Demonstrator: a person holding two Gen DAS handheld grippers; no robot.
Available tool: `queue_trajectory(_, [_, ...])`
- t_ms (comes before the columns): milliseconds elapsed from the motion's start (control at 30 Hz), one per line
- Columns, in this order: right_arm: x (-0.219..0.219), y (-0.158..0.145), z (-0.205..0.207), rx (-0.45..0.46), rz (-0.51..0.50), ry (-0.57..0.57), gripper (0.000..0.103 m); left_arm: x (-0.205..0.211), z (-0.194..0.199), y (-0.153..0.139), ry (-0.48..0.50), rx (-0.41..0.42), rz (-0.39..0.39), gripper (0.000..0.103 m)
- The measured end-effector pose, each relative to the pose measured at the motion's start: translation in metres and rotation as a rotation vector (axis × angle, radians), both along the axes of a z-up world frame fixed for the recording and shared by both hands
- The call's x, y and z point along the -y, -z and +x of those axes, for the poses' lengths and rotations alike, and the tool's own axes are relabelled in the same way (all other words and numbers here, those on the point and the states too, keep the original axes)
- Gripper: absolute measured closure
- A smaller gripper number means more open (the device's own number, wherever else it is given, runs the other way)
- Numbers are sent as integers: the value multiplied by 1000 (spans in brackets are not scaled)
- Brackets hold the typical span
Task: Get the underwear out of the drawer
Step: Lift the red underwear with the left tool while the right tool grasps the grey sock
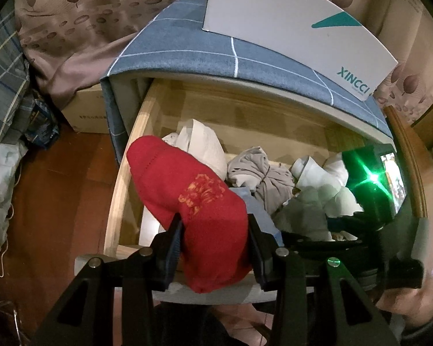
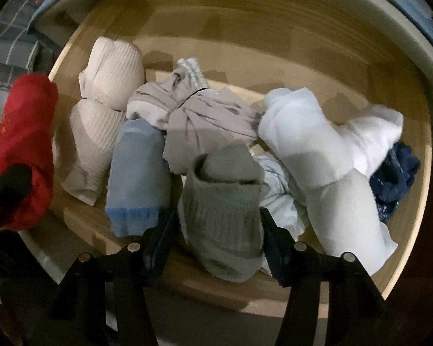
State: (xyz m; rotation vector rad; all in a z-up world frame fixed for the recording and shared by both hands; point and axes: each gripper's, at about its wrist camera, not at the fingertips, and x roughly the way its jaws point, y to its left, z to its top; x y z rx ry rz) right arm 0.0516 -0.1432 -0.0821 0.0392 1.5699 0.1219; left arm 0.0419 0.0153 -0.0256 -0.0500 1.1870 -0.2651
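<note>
The wooden drawer [image 1: 121, 178] stands pulled open and holds several rolled garments. My left gripper [image 1: 215, 245] is shut on a rolled red garment [image 1: 193, 199] with orange print, held over the drawer's front left corner; it also shows in the right wrist view [image 2: 23, 147]. My right gripper [image 2: 219, 239] is shut on a grey-green rolled garment [image 2: 222, 216] at the drawer's front middle. Around it lie a blue roll [image 2: 138, 173], cream ribbed rolls [image 2: 112, 72], a knotted beige piece [image 2: 199, 115], white rolls [image 2: 309, 135] and a dark blue piece [image 2: 395, 178].
The drawer belongs to a cabinet covered with blue checked cloth [image 1: 193, 46], with a white XINCCI box [image 1: 297, 28] on top. A cardboard box [image 1: 86, 115] and bags stand on the brown floor [image 1: 57, 196] to the left. The right gripper body with a green light [image 1: 372, 178] is at the right.
</note>
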Motion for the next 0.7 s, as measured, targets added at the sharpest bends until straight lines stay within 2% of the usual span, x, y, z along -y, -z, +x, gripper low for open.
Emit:
queue_trajectory(100, [-4, 3, 2, 0, -21, -21, 50, -1, 1, 1, -3, -8, -8, 61])
queue_trajectory(200, [-11, 3, 4, 15, -65, -38, 65, -3, 1, 2, -8, -15, -18, 61])
queue_trajectory(367, [-13, 1, 2, 30, -26, -8, 76, -3, 2, 2, -9, -16, -22, 61])
queue_trajectory(500, [-3, -6, 2, 43, -6, 19, 81, -3, 2, 2, -8, -15, -19, 61])
queue_trajectory(700, [9, -23, -11, 92, -13, 35, 83, -2, 1, 2, -14, -6, -19, 61])
